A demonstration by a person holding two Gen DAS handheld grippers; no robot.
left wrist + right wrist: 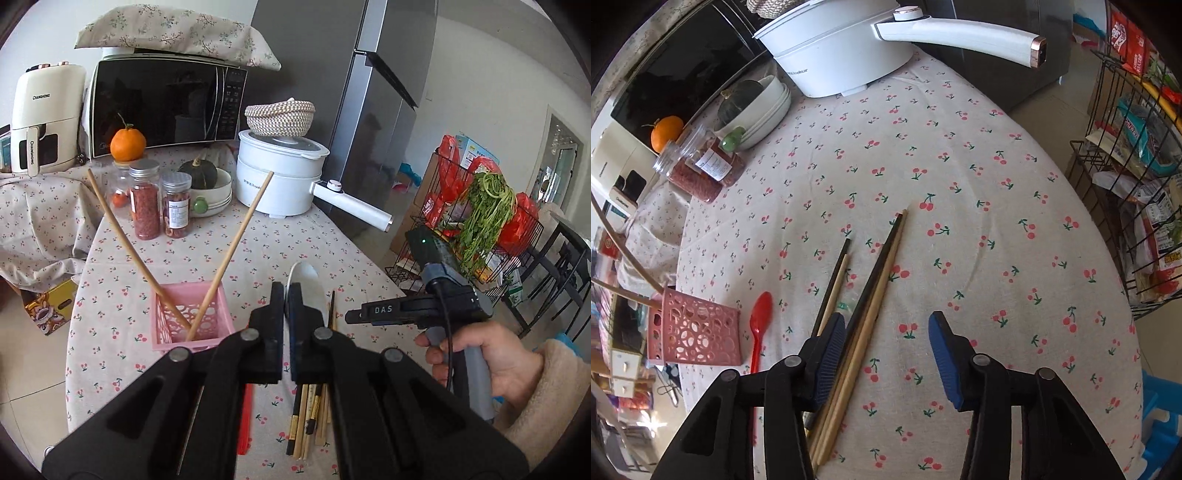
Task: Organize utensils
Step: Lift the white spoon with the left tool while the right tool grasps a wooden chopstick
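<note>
Spoon (308, 284) sits clamped, apparently, in left jaws; right jaws apart above chopsticks (875, 295).

"CHANGHONG" runs across the cream air fryer (46, 122) and its handle; "DAS" marks the right gripper (384, 312).

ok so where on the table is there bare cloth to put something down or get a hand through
Bare cloth lies right of the loose chopsticks, out to the table's curved edge, and up the middle toward the white electric pot. Crowded: the left side with the pink basket and red spoon, and the back-left corner with jars and stacked bowls.
</note>
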